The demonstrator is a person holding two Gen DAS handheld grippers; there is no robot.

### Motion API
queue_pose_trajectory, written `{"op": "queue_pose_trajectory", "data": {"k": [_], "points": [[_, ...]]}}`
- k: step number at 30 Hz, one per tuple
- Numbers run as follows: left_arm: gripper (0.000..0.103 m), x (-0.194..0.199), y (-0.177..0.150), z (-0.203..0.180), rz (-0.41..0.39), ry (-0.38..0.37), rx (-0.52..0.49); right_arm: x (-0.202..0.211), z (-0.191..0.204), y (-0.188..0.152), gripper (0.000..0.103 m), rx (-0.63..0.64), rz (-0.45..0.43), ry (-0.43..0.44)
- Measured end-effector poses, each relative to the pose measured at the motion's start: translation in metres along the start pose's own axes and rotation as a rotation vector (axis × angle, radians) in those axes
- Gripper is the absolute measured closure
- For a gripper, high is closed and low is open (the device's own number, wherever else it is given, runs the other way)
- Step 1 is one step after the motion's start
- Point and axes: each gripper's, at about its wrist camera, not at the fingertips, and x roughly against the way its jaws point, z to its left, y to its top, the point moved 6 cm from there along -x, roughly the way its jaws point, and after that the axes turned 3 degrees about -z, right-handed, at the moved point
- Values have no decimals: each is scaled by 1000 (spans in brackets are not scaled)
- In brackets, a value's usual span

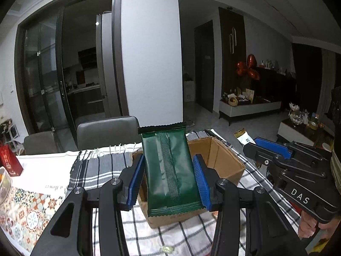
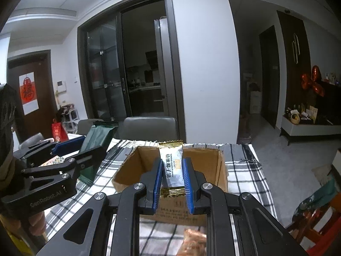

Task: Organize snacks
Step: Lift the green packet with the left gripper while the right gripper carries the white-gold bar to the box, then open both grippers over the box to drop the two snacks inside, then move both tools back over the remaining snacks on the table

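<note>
**Ana:** Left wrist view is showing the left gripper (image 1: pixel 169 176) pinching a dark green foil snack packet (image 1: pixel 168 168) by its two long edges, blue pads pressing on either side, and holding it upright in the air in front of the open brown cardboard box (image 1: pixel 221 160).

**Ben:** And the right gripper (image 2: pixel 172 179) is squeezing a narrow white candy packet with gold crimped ends (image 2: pixel 172 166); its fingers are drawn close together on it, and the packet is standing upright in front of the same box, which is sitting on the grey-and-white checked cloth (image 2: pixel 245 170).

**Ana:** So both snacks are being carried and neither is lying in the box yet. The carrying step looks nearly finished.

**Ben:** Agreed. What I can see of the box looks empty. The next move is probably calling for each gripper to come over the opening, tip its packet down past the cardboard flaps, then spread its fingers.

**Ana:** One at a time would be wiser, since the two grippers are working close together.

**Ben:** An orange wrapped snack (image 2: pixel 195 240) is waiting on the cloth below the right gripper.
</note>
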Motion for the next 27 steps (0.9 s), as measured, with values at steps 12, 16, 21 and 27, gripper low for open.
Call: {"op": "queue_pose_trajectory", "data": {"k": [12,16,21,27], "points": [[57,-66,-1,4,80,35,-32,-53,-14,-2,82,2,79,-26],[52,-79,-3,2,106,53,-36,-65,-18,-5,81,8,100,-48],[42,-74,-5,3,109,62,-26,-65,-20,-12,66,-6,120,-62],[39,-42,-13,3,85,62,-5,-38,-16,-19,66,-2,97,-48]]}}
